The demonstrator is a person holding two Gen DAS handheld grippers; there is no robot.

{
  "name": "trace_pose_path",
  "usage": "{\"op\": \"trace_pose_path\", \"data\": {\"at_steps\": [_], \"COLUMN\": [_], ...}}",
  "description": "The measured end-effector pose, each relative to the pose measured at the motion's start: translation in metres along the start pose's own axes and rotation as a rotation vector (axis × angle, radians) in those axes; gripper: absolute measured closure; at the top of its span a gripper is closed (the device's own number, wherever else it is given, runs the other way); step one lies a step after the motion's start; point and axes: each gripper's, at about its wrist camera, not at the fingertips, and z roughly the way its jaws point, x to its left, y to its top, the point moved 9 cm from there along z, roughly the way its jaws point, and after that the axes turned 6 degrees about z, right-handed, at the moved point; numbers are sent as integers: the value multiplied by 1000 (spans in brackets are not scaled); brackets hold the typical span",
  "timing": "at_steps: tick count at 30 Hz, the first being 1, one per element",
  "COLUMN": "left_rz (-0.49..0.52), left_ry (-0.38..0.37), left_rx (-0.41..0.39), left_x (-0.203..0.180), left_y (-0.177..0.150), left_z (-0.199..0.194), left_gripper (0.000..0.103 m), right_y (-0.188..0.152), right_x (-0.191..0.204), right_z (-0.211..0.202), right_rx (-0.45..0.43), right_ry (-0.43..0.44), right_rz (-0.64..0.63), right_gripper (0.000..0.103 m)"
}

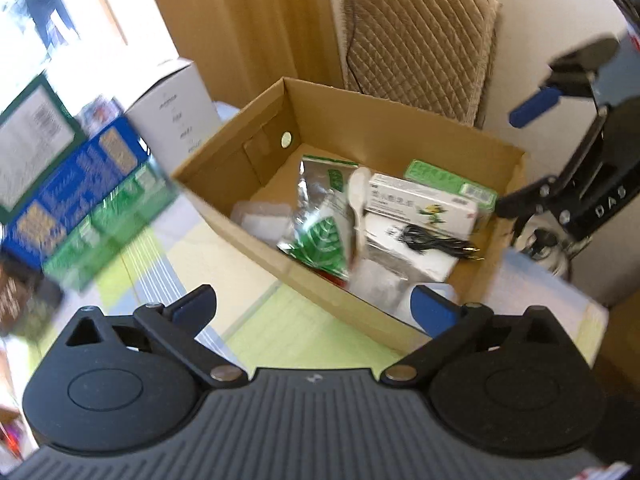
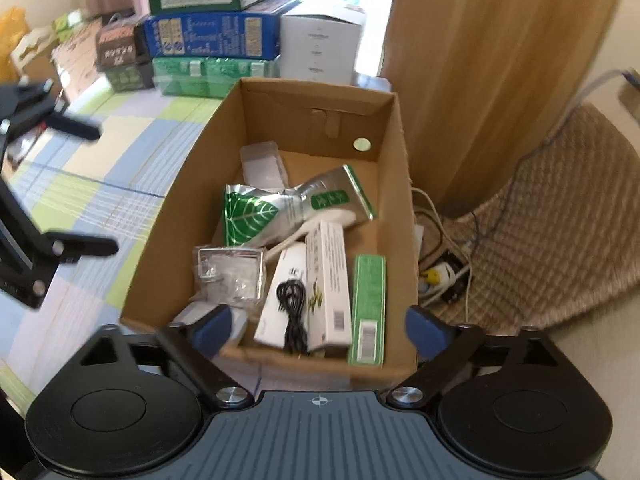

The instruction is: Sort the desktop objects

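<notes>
An open cardboard box [image 1: 400,132] [image 2: 192,184] stands on the checked tablecloth. It holds a silver and green pouch [image 1: 320,216] [image 2: 280,208], a white carton [image 1: 424,204] [image 2: 330,280], a green carton [image 1: 448,180] [image 2: 368,304], a black cable [image 1: 436,240] [image 2: 294,312], a white spoon [image 1: 360,200] and clear plastic packets [image 2: 232,276]. My left gripper [image 1: 316,310] is open and empty, just in front of the box's near wall. My right gripper [image 2: 318,330] is open and empty above the box's near end. The right gripper also shows in the left wrist view [image 1: 516,160].
Stacked boxes, blue [image 2: 212,36], green [image 2: 212,76] and white [image 2: 320,44], stand behind the cardboard box on the tablecloth [image 2: 100,184]. A quilted chair [image 1: 420,40] [image 2: 560,220] and a power strip with cables [image 2: 444,276] lie beside the box. A curtain [image 2: 500,60] hangs behind.
</notes>
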Motion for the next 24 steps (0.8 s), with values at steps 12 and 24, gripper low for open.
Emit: {"op": "trace_pose_path", "data": {"at_steps": [12,24], "left_rz": [-372,-577], "left_ry": [31,92], "left_rx": [-59,-83], "left_x": [-38,-48], "left_y": [-49,-95], "left_z": [-66,-104], "left_gripper": [1,1], "right_y": [-53,-91], "right_x": [12,35], "right_z": [-56,-84], "right_rx": [5,0], "right_ry": [-3,-56], "right_rz": [227,231], "right_gripper": [2,2]}}
